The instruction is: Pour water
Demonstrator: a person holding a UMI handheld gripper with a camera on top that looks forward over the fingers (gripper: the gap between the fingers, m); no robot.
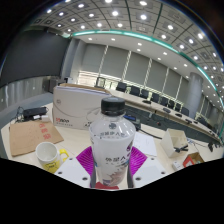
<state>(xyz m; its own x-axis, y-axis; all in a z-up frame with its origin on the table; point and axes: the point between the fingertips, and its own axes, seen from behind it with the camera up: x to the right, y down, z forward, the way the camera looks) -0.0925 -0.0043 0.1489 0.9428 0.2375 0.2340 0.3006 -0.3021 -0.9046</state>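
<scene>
The fingers [111, 168] are closed on a clear plastic water bottle [111, 140], their magenta pads [86, 157] pressing its lower body from either side. The bottle stands upright in the grip, white cap [111, 103] on top and a printed label around its middle; it seems to be lifted off the white bench [70, 172], though its base is hidden. Just beside the fingers sits a yellow and white cup [48, 153], open mouth upward, the likely receiver. Beyond the cup lies a brown paper envelope [33, 134], and behind the bottle a large white box [78, 105]. Further off are rows of office chairs [150, 97] under a ceiling of spot lights.

By my judgement the carrying step is in hand: the bottle is held but not yet tilted. The next move calls for bringing the neck above the cup and tipping slowly. Whether the cap is loosened I cannot tell.
</scene>
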